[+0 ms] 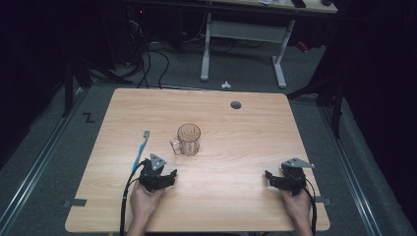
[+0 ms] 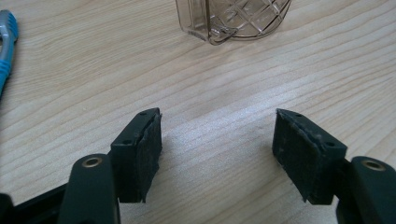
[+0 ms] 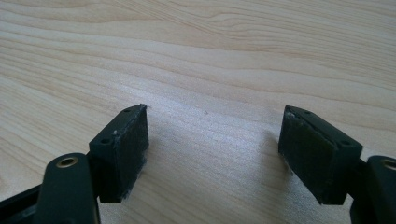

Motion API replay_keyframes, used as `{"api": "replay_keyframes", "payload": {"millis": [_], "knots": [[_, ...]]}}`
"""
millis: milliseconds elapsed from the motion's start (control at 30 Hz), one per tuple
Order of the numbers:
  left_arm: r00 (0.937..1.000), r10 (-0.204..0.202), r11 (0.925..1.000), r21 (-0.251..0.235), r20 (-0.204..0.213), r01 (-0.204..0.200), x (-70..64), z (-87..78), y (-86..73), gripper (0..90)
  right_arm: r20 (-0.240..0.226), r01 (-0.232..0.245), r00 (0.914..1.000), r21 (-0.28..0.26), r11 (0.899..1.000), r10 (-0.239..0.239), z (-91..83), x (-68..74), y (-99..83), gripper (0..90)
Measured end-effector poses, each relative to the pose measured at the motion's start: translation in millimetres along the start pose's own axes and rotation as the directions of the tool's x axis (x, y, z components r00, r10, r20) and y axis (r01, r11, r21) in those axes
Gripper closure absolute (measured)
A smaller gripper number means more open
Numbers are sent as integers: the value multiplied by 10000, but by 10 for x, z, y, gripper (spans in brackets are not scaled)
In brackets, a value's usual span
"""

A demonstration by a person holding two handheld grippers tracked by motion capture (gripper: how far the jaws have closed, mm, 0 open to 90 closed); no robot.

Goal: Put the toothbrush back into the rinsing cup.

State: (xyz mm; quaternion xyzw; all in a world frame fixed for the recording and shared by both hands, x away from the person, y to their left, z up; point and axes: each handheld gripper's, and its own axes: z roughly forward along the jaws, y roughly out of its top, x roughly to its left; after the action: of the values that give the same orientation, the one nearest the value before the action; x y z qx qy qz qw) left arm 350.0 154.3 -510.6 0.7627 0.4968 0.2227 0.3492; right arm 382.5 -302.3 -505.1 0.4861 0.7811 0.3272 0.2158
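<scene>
A clear cut-glass mug [image 1: 188, 139] stands upright near the middle of the wooden table [image 1: 236, 132], its handle toward the left. A blue and grey toothbrush [image 1: 140, 150] lies left of it. My left gripper [image 1: 164, 179] rests low on the table just in front of the toothbrush, open and empty. In the left gripper view the jaws [image 2: 217, 140] stand wide apart, with the mug's base [image 2: 233, 21] ahead and the toothbrush [image 2: 5, 44] at the far left. My right gripper [image 1: 271, 180] sits near the table's right front, open and empty; its jaws [image 3: 215, 140] frame bare wood.
A grey cable grommet [image 1: 236, 104] is set in the table's far right part. Behind the table stand a white desk frame [image 1: 243, 34] and dark cables [image 1: 147, 64] on the floor. A small white object [image 1: 225, 85] lies on the floor past the far edge.
</scene>
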Motion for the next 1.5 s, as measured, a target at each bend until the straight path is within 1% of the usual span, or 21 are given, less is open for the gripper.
{"api": "replay_keyframes", "payload": {"millis": [67,100,133,233,633,767,833,900,933,967,1000,1133,1233,1367,1500], "knots": [[10000,32,10000,26,36,-32,-1,2,1,321,0,3,10000,-1,10000,-3,0,0,0,245],[10000,-8,10000,66,-35,8,0,6,3,308,-1,-7,10000,-2,10000,7,0,1,0,245],[10000,-53,9999,89,-50,53,5,8,4,278,1,3,10000,-1,10000,-3,0,0,0,245],[9997,-157,9997,160,-172,160,8,16,8,228,1,0,10000,0,10000,0,0,0,0,245],[9997,-166,9997,175,-160,169,9,16,9,220,-1,1,10000,-1,10000,-1,0,-1,0,245],[9997,-199,9995,248,-124,203,4,22,10,182,5,-1,10000,-6,10000,1,1,0,0,244],[9999,-117,9996,266,-43,118,7,18,7,168,5,-1,10000,-5,10000,1,1,0,0,244],[10000,-96,9996,278,-9,96,11,12,3,167,7,-2,10000,-5,10000,2,1,0,1,244],[9998,-156,9995,261,-85,158,8,1,-3,173,-1,9,10000,-12,10000,-9,1,-1,1,244],[9998,-156,9997,195,-92,158,0,-7,-12,193,-7,8,10000,-6,10000,-8,1,-1,1,244],[9999,-136,9996,228,-76,138,-7,-17,-11,215,1,0,10000,3,10000,0,0,-1,1,244],[9999,-145,9997,185,-47,146,-4,-42,-24,255,6,-1,10000,-5,10000,1,1,-1,1,243],[9996,-266,9996,66,19,266,5,-67,-38,266,1,5,10000,-14,10000,-5,3,-1,2,244],[9998,-198,9998,-64,20,199,-36,-116,-78,268,7,10,10000,-14,10000,-10,3,-1,2,243],[9994,-355,9990,-253,11,355,-38,-171,-117,271,68,-69,10000,-5,10000,69,3,-5,3,243]]}}
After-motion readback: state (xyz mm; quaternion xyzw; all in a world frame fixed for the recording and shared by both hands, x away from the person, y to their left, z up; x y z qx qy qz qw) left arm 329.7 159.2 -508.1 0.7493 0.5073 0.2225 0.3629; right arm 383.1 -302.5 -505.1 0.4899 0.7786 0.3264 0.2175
